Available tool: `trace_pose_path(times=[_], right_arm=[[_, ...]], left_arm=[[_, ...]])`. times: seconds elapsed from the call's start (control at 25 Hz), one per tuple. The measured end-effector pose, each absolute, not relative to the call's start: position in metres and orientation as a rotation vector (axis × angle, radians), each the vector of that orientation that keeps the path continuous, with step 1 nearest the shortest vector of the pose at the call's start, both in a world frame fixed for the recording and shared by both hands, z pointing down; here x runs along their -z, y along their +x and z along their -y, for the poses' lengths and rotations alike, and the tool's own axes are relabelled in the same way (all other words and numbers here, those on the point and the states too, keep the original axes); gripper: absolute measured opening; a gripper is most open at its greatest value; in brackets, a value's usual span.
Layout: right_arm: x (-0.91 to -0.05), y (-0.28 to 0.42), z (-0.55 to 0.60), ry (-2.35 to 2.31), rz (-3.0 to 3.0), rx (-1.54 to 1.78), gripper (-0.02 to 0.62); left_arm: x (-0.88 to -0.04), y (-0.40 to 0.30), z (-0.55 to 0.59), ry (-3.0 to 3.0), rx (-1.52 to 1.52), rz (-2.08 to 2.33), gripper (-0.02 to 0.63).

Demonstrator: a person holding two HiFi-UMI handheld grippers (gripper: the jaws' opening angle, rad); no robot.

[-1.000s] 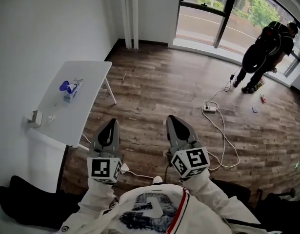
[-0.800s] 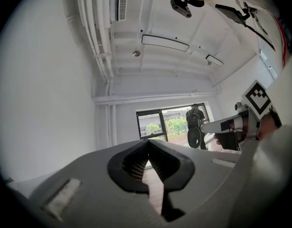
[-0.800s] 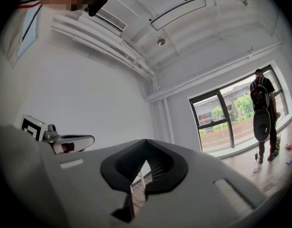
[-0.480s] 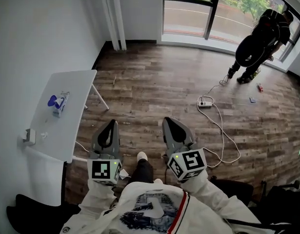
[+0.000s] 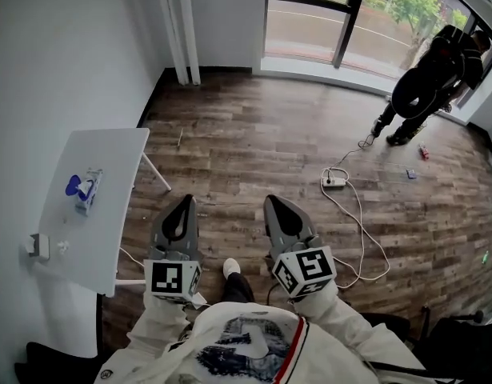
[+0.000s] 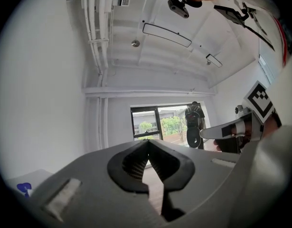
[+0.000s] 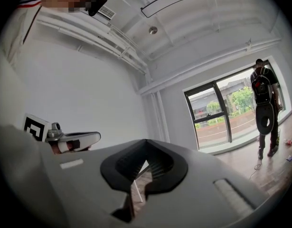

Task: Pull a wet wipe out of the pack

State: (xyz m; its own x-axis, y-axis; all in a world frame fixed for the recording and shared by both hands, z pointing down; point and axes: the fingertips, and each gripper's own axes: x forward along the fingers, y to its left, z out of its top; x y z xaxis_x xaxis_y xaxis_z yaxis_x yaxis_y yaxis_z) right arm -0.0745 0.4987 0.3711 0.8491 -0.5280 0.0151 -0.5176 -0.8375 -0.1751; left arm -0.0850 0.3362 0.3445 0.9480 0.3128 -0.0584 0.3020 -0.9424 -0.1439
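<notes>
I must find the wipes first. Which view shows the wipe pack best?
The head view: the wipe pack lies whole on the white table at left. The left gripper view shows only a blue scrap, perhaps its part, at the lower-left edge; the right gripper view misses it.

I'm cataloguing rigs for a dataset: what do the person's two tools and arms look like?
The left tool and right tool are grey tapered shells. Each has a dark opening lined by black ribbed pads. Behind the left one sits a cube with black-and-white square markers, and the right has its own cube of the same kind. The sleeves are white.
</notes>
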Motion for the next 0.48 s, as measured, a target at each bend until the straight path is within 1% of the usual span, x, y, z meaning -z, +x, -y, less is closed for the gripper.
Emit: trace_pose_path(times=[0.48], right_arm=[[-0.384,0.014,-0.444,-2.843,-0.884,0.153,0.005]], left_arm=[[-0.358,-0.005,-0.297,-3.002,-0.029,0.457,0.003]])
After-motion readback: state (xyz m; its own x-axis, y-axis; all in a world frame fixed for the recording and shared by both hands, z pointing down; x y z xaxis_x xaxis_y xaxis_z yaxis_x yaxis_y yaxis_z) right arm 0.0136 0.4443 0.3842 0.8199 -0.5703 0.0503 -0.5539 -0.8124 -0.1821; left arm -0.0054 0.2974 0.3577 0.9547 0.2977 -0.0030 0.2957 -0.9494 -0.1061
